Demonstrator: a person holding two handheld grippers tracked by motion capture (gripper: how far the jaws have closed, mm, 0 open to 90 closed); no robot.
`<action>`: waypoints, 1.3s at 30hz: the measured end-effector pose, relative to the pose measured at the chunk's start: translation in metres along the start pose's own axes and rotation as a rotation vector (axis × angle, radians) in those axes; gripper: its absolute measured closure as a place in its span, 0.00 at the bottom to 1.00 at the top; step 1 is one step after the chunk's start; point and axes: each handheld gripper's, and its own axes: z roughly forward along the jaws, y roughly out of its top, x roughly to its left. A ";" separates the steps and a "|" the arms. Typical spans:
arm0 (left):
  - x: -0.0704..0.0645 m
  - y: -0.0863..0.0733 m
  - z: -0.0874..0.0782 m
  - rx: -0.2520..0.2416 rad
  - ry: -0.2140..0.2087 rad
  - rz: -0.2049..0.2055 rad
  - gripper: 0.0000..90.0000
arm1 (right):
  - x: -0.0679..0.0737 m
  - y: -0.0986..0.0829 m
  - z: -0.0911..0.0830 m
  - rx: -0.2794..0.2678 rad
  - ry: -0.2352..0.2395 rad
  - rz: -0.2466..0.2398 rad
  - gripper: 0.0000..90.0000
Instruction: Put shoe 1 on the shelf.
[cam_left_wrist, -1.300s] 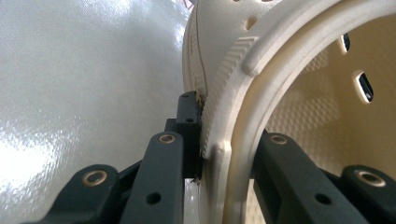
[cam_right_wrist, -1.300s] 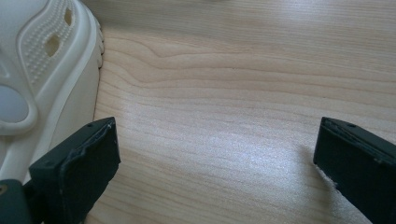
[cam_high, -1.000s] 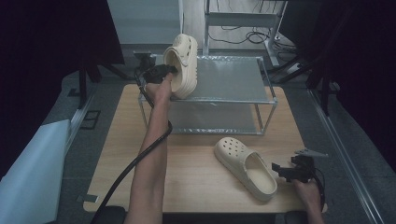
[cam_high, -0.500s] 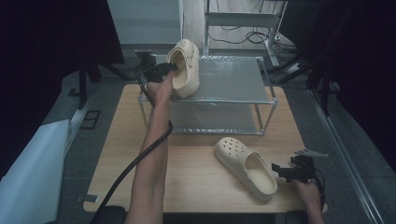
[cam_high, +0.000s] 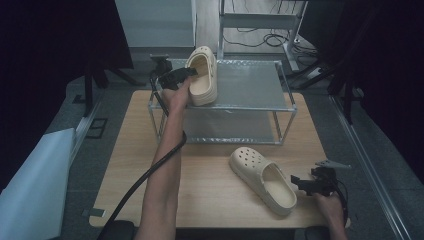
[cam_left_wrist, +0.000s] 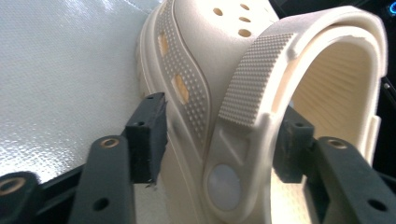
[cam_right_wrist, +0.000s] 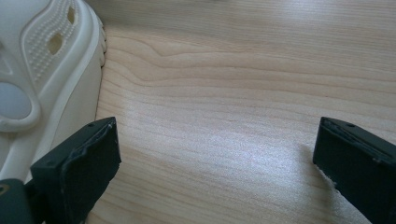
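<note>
Clog (cam_high: 202, 75) up on the rack (cam_high: 250, 82), upper middle of the high view, tipped on its side at the shelf's left end with the left gripper (cam_high: 186, 73) clamped on it. In the left gripper view the fingers (cam_left_wrist: 147, 135) straddle the heel wall by the strap rivet, one outside, one tucked into the opening, apparently pinching soft foam. That's the risk: the shoe rides on its edge, not flat on its sole, so if the grip lets go now it looks likely to flop over or slide off the shelf's near left edge. A pinch on springy foam can also slip if the hand twists. Lower right of the high view, the second clog (cam_high: 263, 179) lies flat on the desk (cam_high: 200, 185), and the right gripper (cam_high: 306, 183) sits just beside its heel, fingers (cam_right_wrist: 79, 172) spread wide, holding nothing. A careless reach there could nudge that shoe toward the desk's front edge.
</note>
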 end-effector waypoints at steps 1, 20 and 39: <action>0.000 0.000 0.002 0.021 -0.011 0.007 0.46 | 0.000 0.000 0.000 0.002 0.001 -0.001 0.01; -0.001 -0.001 -0.020 0.036 -0.055 0.145 0.25 | 0.000 0.000 0.000 0.002 0.002 -0.001 0.01; 0.001 -0.013 -0.058 0.083 -0.112 0.238 0.09 | 0.002 0.000 0.001 0.014 0.003 -0.011 0.01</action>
